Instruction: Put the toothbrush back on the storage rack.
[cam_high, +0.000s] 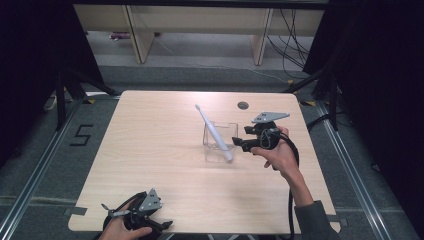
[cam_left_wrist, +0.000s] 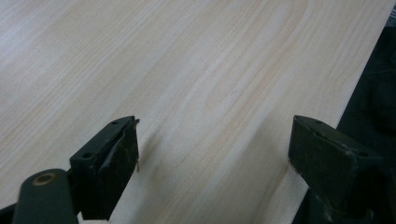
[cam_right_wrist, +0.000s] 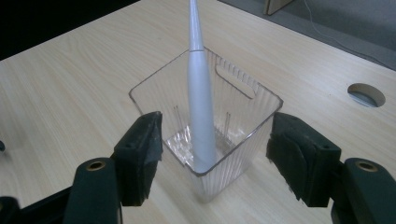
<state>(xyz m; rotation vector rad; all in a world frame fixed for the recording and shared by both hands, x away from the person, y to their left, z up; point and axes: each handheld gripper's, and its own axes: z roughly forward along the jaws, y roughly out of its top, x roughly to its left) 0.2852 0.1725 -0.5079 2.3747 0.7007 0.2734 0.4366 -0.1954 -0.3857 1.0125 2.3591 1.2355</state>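
One white electric toothbrush (cam_high: 214, 132) stands slanted inside a clear ribbed plastic container (cam_high: 220, 149), its base in the near right corner and its thin head leaning up toward the far left, above the rim. The container sits on the right half of a pale wooden table (cam_high: 150, 150), a little right of centre. Just to its right, the right gripper (cam_high: 240, 143) is held by a hand, level with the container and pointing at it; its jaws stand apart on either side of the container's near corner, with no pad pressing the plastic. A round cable hole (cam_high: 243, 105) lies in the tabletop beyond. At the table's near left edge, well apart from the container, the left gripper (cam_high: 165, 225) rests in a hand, jaws wide apart over bare wood.
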